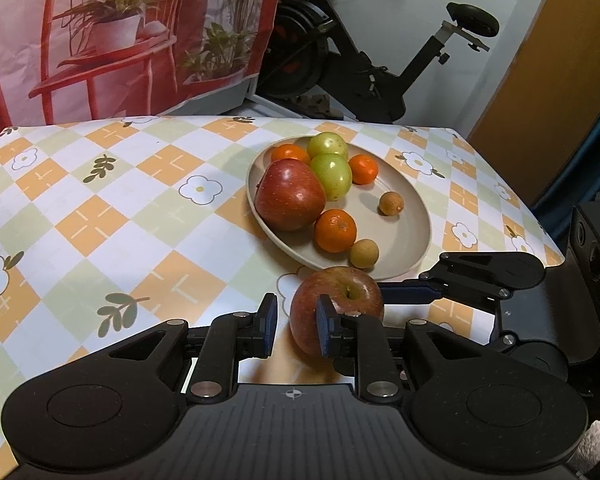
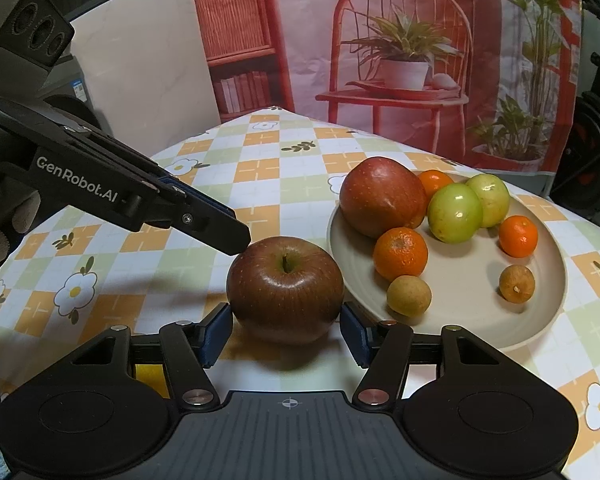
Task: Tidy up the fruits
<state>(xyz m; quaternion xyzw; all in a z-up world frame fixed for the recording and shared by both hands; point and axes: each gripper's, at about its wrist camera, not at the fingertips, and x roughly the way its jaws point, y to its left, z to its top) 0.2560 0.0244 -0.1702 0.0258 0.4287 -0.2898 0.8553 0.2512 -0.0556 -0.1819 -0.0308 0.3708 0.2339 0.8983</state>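
A red apple (image 1: pixel 340 292) (image 2: pixel 286 292) stands upright on the checked tablecloth, just in front of a beige plate (image 1: pixel 406 236) (image 2: pixel 480 316). My right gripper (image 2: pixel 286 332) is shut on it, one pad on each side; in the left wrist view one of its fingers (image 1: pixel 408 293) lies along the apple's right flank. My left gripper (image 1: pixel 296 320) (image 2: pixel 236 240) has its jaws a narrow gap apart with nothing between them. Its tip rests at the apple's upper left. On the plate lie a larger red apple (image 1: pixel 290 196), two green fruits (image 1: pixel 332 174), three mandarins (image 1: pixel 335 230) and two small brown fruits (image 1: pixel 390 203).
A printed backdrop (image 1: pixel 120 40) of a red chair and plants hangs behind the table. An exercise bike (image 1: pixel 364 60) stands beyond the far edge. Bare tablecloth (image 1: pixel 120 220) stretches left of the plate. A gloved hand (image 2: pixel 4 220) shows at the left edge.
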